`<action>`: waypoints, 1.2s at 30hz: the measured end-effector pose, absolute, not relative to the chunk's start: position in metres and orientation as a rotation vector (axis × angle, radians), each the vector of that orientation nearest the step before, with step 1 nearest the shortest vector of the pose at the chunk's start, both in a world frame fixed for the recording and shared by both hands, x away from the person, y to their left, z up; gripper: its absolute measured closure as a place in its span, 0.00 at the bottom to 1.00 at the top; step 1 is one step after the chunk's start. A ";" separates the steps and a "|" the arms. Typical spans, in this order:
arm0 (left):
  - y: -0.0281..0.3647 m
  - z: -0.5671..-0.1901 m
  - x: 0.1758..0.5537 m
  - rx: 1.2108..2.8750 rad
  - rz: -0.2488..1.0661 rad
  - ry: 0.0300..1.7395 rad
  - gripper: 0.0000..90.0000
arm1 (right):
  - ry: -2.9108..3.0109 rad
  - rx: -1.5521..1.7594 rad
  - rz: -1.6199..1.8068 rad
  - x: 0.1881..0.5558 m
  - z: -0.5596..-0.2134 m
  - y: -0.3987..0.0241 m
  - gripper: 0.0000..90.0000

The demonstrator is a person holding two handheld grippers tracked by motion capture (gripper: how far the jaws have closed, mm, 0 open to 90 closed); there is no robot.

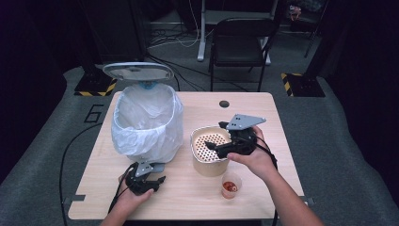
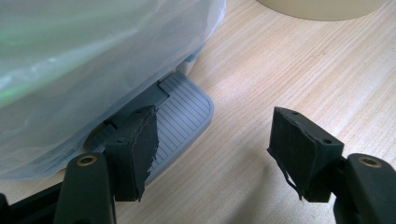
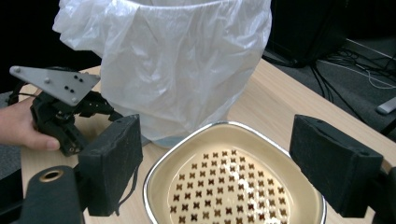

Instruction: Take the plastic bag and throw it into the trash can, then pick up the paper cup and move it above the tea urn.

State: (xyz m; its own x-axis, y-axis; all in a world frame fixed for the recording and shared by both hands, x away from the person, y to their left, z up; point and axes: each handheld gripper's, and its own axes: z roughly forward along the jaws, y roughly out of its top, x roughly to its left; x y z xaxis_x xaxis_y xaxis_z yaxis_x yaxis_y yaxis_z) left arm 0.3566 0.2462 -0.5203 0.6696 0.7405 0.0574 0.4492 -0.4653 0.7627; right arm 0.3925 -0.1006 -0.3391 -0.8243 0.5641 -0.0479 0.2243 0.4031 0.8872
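A pedal bin [image 1: 147, 120] lined with a white plastic bag [image 3: 187, 60] stands at the table's left, its lid [image 1: 137, 70] raised. My left gripper [image 1: 148, 179] sits low at the bin's front, open. Its left jaw hovers over the grey ribbed pedal [image 2: 184, 116], and nothing lies between the jaws [image 2: 215, 149]. A cream bowl with a perforated insert [image 1: 210, 148] stands in the middle. My right gripper [image 1: 217, 146] hangs open above its rim [image 3: 187, 144], a jaw to each side, holding nothing [image 3: 215, 172].
A small clear cup with red contents [image 1: 230, 186] stands near the front edge, just right of the bowl. The left hand and its gripper [image 3: 60, 116] appear beside the bin. A chair [image 1: 240, 42] and cables lie beyond the table.
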 end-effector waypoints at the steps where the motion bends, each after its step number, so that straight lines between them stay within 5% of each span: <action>1: 0.246 -0.520 0.357 2.135 0.499 0.913 0.36 | 2.325 0.690 1.395 0.391 -0.341 -0.103 0.19; 36: 0.246 -0.520 0.356 2.136 0.497 0.915 0.36 | 2.306 0.820 1.430 0.344 -0.425 -0.158 0.13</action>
State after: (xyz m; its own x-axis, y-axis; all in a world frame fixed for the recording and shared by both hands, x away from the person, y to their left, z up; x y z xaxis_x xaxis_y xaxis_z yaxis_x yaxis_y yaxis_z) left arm 0.3565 0.2459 -0.5203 0.6694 0.7408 0.0565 0.4511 -0.4657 0.7613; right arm 0.3438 -0.1580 -0.4254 -0.7899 0.6120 0.0389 0.3070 0.3398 0.8890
